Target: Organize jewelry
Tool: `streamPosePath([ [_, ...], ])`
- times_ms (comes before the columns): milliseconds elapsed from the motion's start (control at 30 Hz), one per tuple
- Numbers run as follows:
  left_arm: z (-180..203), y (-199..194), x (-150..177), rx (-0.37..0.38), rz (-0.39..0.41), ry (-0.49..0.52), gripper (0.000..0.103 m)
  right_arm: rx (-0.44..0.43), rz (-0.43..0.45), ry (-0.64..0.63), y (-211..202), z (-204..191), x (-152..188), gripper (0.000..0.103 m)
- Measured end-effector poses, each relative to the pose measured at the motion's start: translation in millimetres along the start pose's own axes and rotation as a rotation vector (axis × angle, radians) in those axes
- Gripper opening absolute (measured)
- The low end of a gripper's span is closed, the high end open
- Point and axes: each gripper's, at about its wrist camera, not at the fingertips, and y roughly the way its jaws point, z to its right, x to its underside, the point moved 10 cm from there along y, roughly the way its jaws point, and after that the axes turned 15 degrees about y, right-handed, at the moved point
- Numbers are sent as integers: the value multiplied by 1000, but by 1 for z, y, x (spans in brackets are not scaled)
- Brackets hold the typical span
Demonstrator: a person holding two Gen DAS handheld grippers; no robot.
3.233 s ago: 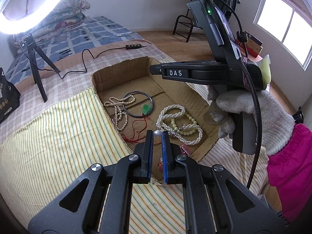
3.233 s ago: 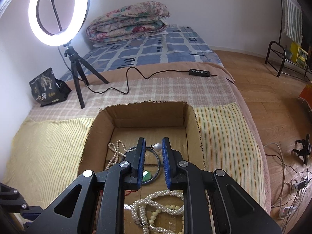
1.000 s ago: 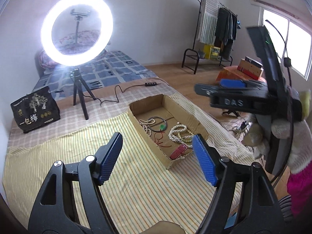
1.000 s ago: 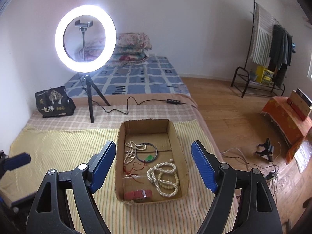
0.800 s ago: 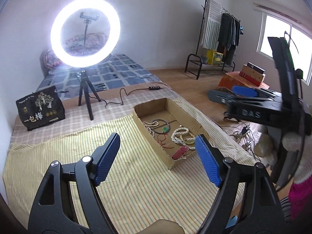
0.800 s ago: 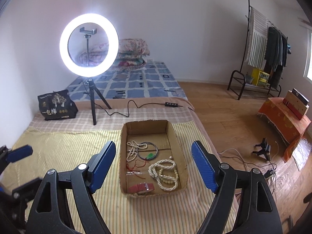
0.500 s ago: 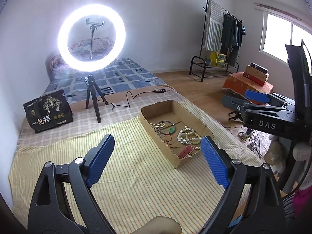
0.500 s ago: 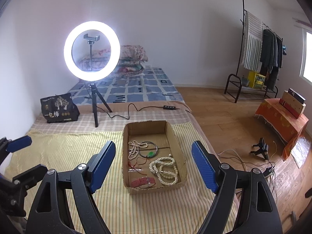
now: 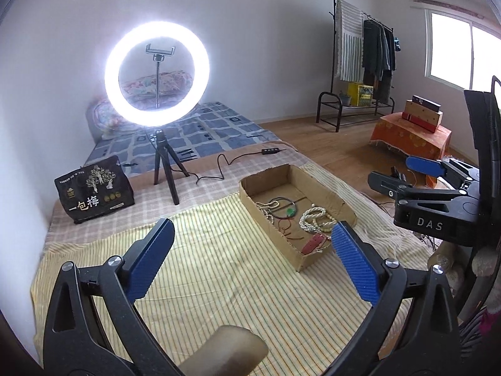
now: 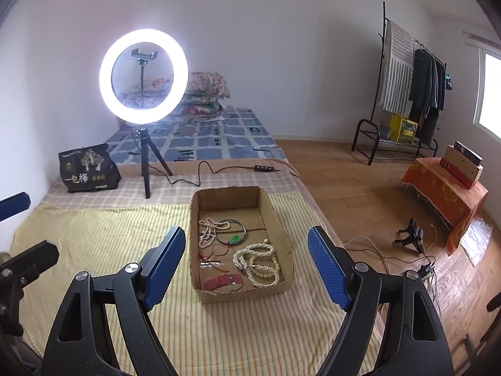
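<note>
Striped sheet (image 10: 109, 244) left of and in front of the cardboard box (image 10: 283, 228) lies bare, open for passage. Ring light tripod (image 10: 145, 166) and black bag (image 10: 87, 169) stand behind, cable (image 10: 200, 175) running between.

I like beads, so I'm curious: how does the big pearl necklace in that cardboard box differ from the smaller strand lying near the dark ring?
The big pearl necklace has larger beads, while the smaller strand has fine ones. The big necklace is heaped in several loops toward the near end of the cardboard box; the smaller strand trails loosely farther back, beside the dark ring. Both are pale and lie loose on the box floor, untouched.
</note>
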Motion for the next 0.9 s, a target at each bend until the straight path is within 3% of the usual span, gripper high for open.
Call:
streamPosePath([
  [900, -3, 1, 0, -3, 0, -14, 103, 8, -3, -10, 3, -3, 3, 81],
])
